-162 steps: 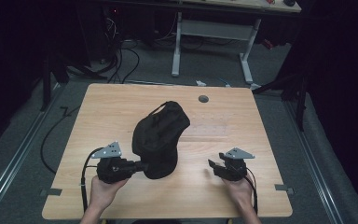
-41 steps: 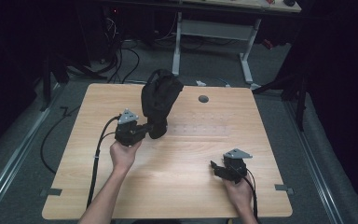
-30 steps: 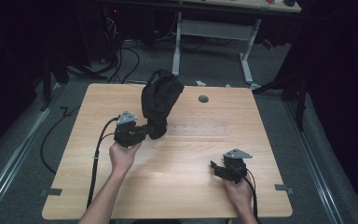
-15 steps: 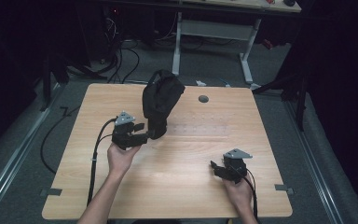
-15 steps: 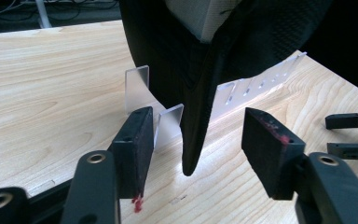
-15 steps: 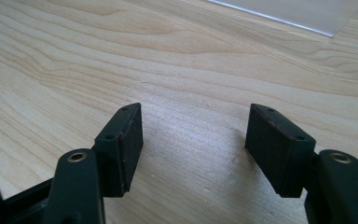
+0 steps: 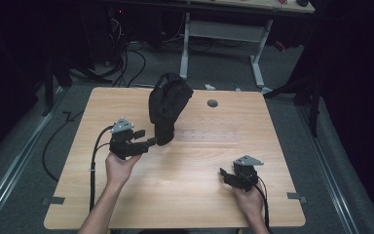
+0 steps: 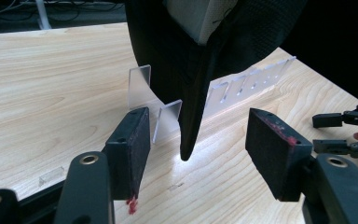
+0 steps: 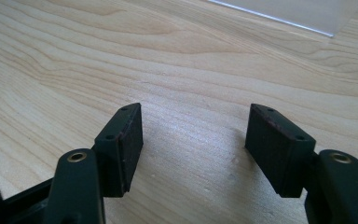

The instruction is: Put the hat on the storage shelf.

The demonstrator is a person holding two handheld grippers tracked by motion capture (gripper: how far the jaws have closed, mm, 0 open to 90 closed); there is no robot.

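No readable text, label, brand, number or sign anywhere. Pale patch inside black bag (image 8: 205, 18): too blurred to tell if printed. Wood tabletop (image 7: 185, 190) bare of markings. Red smears on pads of left hand-held gripper (image 8: 191, 144): not lettering.

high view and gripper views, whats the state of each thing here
black bag: upright on the clear rack, unheld
clear rack: flat on the table, slats upright
left gripper: open, beside the bag's lower end
right gripper: open, empty, low over the table
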